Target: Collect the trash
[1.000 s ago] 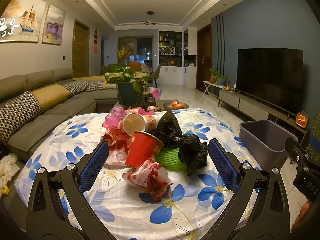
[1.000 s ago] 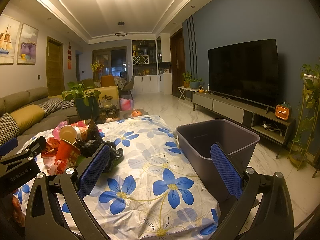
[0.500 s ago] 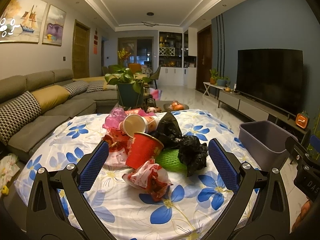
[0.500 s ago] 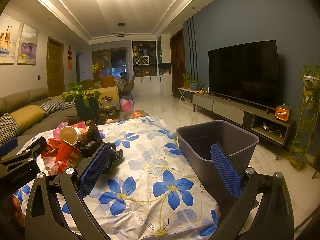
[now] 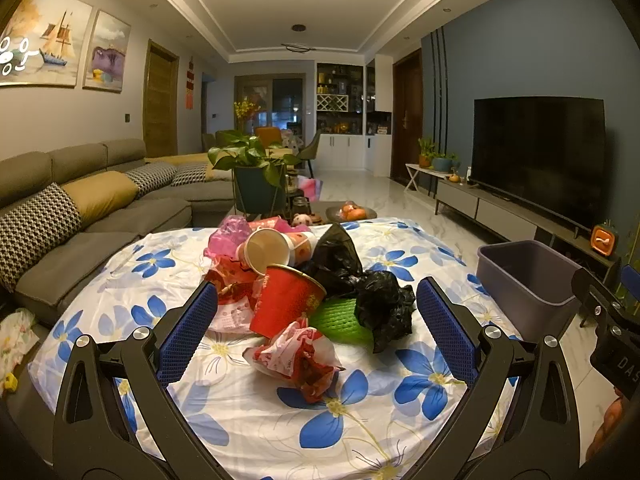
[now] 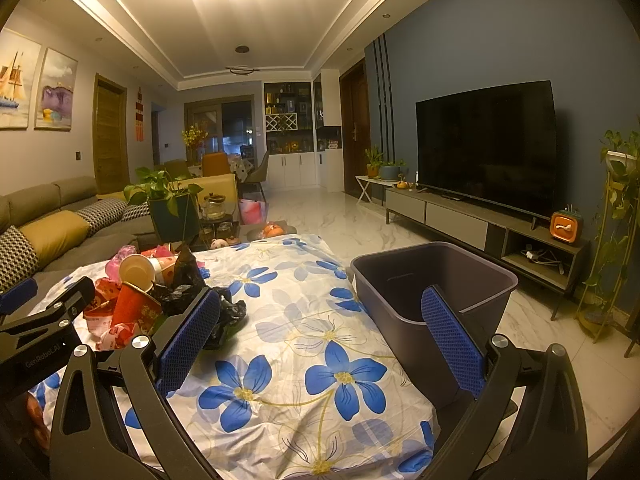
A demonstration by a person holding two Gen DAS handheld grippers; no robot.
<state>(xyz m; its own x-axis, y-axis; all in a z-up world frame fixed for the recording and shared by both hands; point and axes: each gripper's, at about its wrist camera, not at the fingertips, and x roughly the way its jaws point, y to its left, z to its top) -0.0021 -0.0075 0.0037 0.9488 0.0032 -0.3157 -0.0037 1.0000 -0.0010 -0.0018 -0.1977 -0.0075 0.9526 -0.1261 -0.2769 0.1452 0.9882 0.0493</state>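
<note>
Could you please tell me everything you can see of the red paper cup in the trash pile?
The red paper cup looks like coated paper with gold print and a gold rim. It lies tipped, mouth up and away, amid the pile on the floral tablecloth. It seems to touch crumpled red-and-white wrappers and the black plastic bag; neither gripper touches it.

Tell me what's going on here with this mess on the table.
A person holds a gripper in each hand and is about to clear trash. The left gripper is open, facing the pile: a red cup, a white cup, a black bag, a crumpled wrapper nearest the fingers and a green net. It holds nothing. The right gripper is open too and empty, pointing toward the gray bin beside the table. What shows of the bin's inside looks empty.
</note>
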